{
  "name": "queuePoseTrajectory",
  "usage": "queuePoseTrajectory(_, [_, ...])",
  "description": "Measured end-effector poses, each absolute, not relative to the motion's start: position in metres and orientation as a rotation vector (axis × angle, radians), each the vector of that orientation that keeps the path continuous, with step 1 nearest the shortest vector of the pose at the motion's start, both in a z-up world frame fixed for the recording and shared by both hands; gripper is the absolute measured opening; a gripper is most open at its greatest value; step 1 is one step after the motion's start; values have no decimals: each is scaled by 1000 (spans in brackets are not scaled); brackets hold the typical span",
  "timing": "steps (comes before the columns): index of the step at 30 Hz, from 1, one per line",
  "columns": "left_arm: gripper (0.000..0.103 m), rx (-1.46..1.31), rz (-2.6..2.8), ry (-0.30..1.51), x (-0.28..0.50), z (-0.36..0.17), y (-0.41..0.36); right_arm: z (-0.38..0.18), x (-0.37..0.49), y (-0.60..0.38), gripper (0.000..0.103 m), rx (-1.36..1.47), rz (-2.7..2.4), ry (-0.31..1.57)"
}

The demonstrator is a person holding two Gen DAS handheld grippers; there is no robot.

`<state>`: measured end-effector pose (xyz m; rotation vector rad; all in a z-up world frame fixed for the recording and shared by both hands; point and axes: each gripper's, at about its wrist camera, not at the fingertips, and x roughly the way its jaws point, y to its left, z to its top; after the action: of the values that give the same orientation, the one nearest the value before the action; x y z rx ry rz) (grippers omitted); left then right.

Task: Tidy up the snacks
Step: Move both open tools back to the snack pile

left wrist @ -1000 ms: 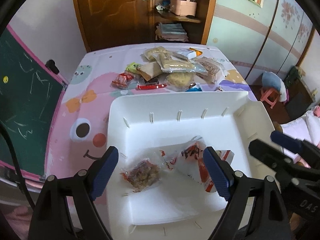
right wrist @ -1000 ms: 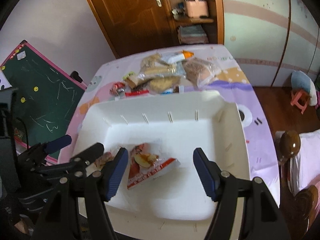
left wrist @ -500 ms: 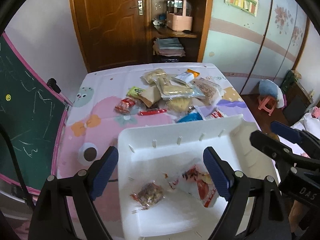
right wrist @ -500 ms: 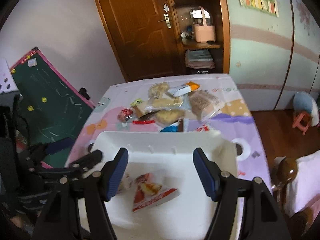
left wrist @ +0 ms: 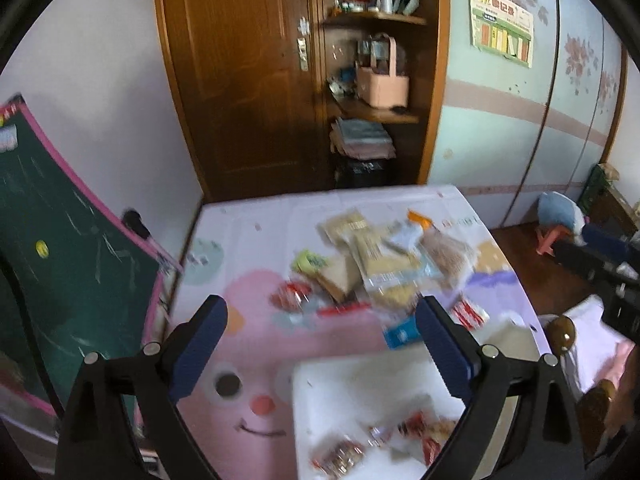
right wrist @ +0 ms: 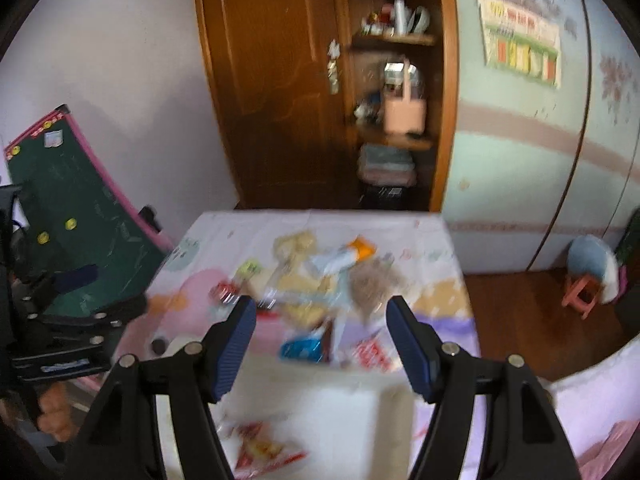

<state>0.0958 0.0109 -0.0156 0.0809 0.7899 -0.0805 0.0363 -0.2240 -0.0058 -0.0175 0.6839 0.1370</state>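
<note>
Jaws of left gripper (left wrist: 322,334) and right gripper (right wrist: 321,330) spread, empty; left's just widened.
Red packet (right wrist: 266,450) in bin (right wrist: 344,400) points rightward; only left view shows brown packet (left wrist: 340,452).

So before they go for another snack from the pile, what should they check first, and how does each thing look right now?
1. Left tool empty: ok, jaws just opened wider, nothing between them.
2. Right tool empty: ok, open.
3. White bin has room: ok, only a few packets inside.
4. Snack pile in the open on the table: ok.
5. Next packet lying free of the heap: cannot tell, packets overlap and the picture is blurred.
</note>
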Motion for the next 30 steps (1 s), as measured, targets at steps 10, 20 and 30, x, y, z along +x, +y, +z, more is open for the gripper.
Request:
queuePoseTrajectory(10, [95,168,-5,691,164,41,13,42,117,-246,68,-44,69,663])
queuePoseTrajectory(20, [95,171,48,779,263,16,20,11,211,-236,68,-61,80,837])
queuePoseTrajectory(30, [95,98,14,1121,322,-122,46,-111,275,-234,68,169,105,1109])
